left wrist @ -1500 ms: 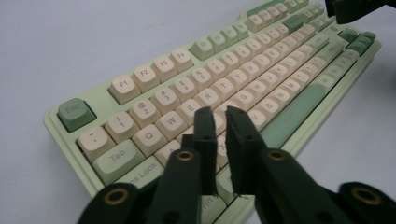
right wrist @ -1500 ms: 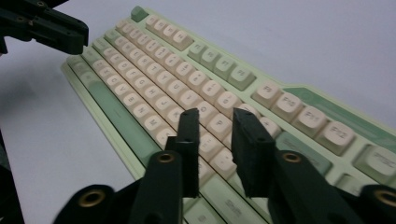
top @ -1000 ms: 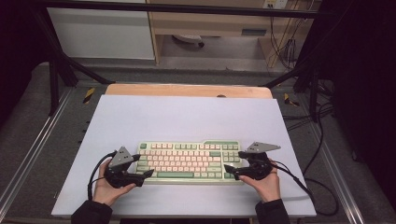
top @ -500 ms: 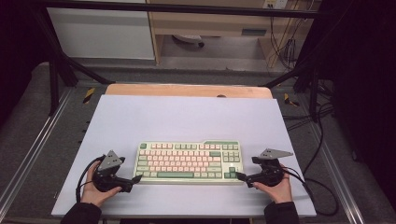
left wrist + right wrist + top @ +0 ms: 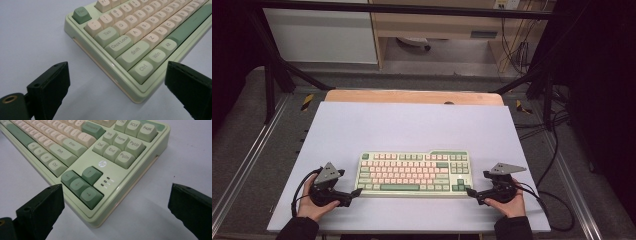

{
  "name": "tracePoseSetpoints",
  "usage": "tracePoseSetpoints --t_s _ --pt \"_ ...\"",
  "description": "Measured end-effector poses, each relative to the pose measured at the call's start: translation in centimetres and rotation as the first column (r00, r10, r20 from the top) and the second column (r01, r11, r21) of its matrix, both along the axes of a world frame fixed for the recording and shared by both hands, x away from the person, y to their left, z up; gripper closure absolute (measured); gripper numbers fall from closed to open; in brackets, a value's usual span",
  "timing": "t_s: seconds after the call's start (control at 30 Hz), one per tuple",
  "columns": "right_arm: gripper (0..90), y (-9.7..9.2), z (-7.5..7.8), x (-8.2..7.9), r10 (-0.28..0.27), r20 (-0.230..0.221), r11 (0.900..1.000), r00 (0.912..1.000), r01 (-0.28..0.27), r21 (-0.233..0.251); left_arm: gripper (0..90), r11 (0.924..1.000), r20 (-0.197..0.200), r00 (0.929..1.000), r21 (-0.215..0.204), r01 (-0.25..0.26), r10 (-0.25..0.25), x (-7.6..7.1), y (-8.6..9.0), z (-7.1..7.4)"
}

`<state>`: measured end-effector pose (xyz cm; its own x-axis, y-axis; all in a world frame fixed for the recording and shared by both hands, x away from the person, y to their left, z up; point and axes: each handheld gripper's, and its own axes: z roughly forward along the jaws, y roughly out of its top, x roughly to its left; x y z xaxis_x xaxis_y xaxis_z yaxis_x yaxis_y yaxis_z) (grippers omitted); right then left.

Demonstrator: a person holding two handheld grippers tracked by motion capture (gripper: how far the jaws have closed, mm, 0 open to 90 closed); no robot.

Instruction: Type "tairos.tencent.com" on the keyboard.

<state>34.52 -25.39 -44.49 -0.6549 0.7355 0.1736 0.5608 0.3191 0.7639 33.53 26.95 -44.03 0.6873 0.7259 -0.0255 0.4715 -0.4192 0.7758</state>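
Observation:
A pale green keyboard (image 5: 414, 174) with cream and green keys lies flat on the lavender mat (image 5: 412, 125), near its front edge. My left gripper (image 5: 357, 192) rests just off the keyboard's near left corner (image 5: 135, 96), which shows between its wide black jaws without touching them. My right gripper (image 5: 469, 191) sits just off the near right corner (image 5: 100, 220), by the arrow keys (image 5: 80, 186), and is also clear of it. Both pairs of jaws have just been opening. In the gripper views, the left gripper (image 5: 117, 68) and right gripper (image 5: 116, 190) stand open, pressing on nothing.
A wooden table edge (image 5: 412, 96) borders the mat at the back. Black cables (image 5: 557, 200) trail off the right side near a metal rail (image 5: 572, 190). Bare mat stretches behind and to both sides of the keyboard.
Both grippers, earlier at the keyboard's two ends, have let go and drawn outward and toward the front edge. The keyboard has stayed where it was.

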Motion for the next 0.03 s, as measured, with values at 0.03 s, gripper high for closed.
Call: tracePoseSetpoints --t_s 0.03 --pt "1.1 -0.02 -0.03 -0.03 0.001 -0.003 1.0000 1.0000 -0.001 0.000 6.1 1.0000 0.002 1.0000 0.001 -0.001 0.001 -0.02 -0.01 0.01"
